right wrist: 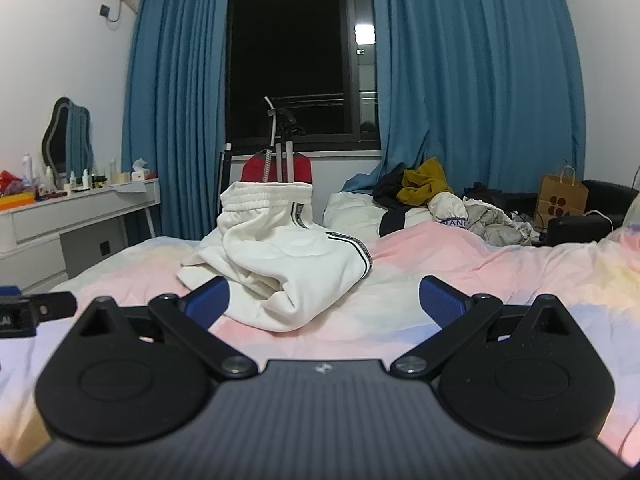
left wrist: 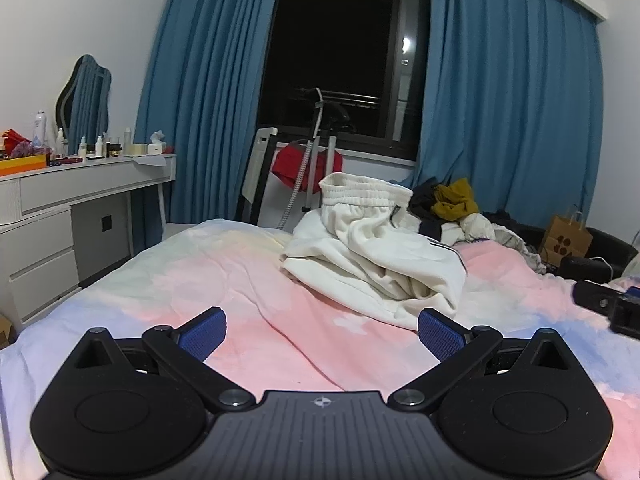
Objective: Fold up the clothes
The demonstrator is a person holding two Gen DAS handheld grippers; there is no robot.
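A crumpled pair of white trousers (left wrist: pixel 372 252) with an elastic waistband and a black side stripe lies heaped on the pink and pastel bed cover (left wrist: pixel 224 280). My left gripper (left wrist: pixel 322 334) hovers low over the cover in front of the heap, open and holding nothing. In the right wrist view the same white trousers (right wrist: pixel 280 256) sit just ahead and slightly left. My right gripper (right wrist: pixel 324 300) is open and empty, its left fingertip close to the heap's near edge. Each gripper shows at the edge of the other's view.
More clothes, mustard (right wrist: pixel 424 184), black and grey (right wrist: pixel 492 220), are piled at the bed's far right. A white dressing table (left wrist: pixel 80 196) with bottles and a mirror stands left. A garment steamer (left wrist: pixel 312 160), blue curtains (left wrist: pixel 508 92), a paper bag (right wrist: pixel 560 196) and a black box (right wrist: pixel 580 228) lie beyond.
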